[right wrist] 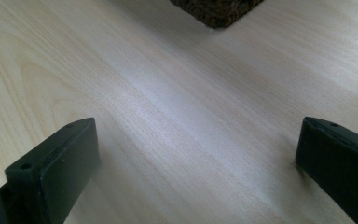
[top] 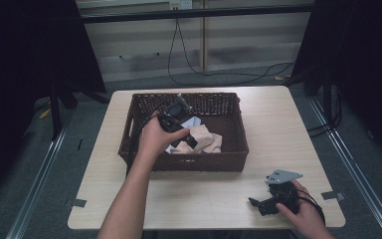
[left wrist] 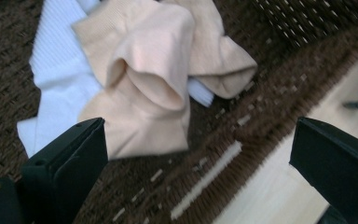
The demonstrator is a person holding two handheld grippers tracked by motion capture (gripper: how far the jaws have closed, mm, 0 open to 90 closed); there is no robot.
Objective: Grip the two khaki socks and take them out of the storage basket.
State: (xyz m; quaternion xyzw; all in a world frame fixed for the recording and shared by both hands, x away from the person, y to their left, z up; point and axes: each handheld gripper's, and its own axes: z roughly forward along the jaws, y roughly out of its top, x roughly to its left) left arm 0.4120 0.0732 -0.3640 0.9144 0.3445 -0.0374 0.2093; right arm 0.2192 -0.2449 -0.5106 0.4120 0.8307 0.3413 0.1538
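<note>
Basket point(top: 229, 149) of dark wicker sits mid-table; inside it the left gripper point(top: 179, 130) hangs with jaws spread wide over a crumpled peach cloth point(left wrist: 144, 70), which lies on a white cloth point(left wrist: 56, 79) near the basket's front wall; bare table point(top: 199, 194) stretches between basket and near edge; right gripper point(top: 266, 203) rests at the table's near right corner, jaws apart over bare wood.

Overhead and close views, shared basket point(top: 229, 159)

A pale wooden table point(top: 288, 129) carries a wicker basket point(top: 229, 162).
</note>
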